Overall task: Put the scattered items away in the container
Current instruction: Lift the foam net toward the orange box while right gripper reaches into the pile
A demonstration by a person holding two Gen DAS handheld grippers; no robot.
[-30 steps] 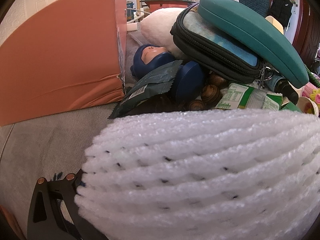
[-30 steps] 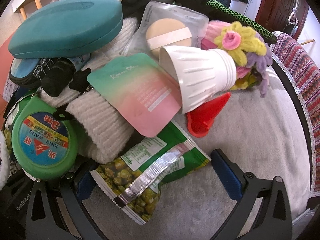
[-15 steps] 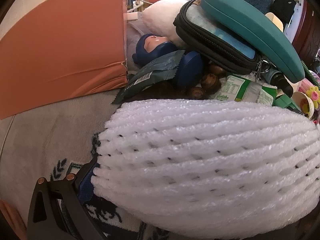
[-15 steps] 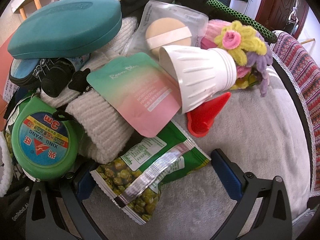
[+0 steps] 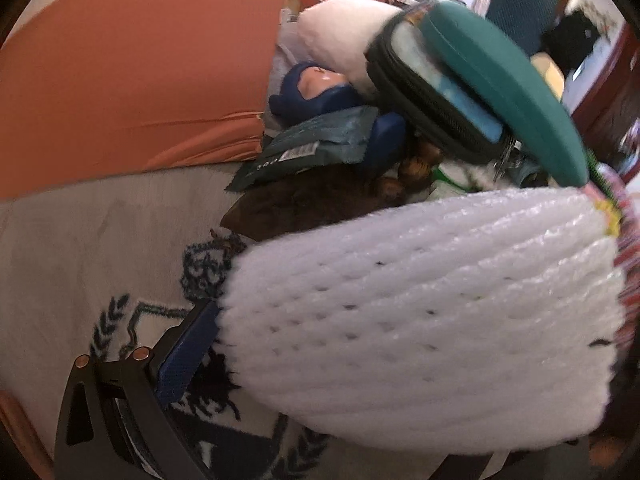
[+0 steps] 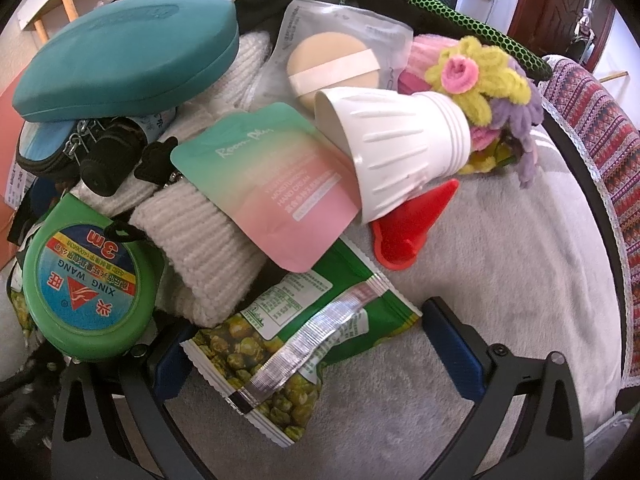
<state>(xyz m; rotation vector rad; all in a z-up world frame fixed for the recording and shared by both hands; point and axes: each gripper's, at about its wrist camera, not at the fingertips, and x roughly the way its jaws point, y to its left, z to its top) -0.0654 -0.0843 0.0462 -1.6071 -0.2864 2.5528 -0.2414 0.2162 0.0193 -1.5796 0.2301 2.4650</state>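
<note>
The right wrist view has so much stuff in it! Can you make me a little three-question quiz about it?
1. True or false: the white ribbed plastic cup stands upright.
2. What lies between the right tongs?
A. the red plastic funnel
B. the green pea snack packet
C. the teal hard glasses case
3. Fill in: the big number printed on the round green tape measure is ___.

Key: 1 false, it lies on its side. 2 B. 3 3m.
</note>
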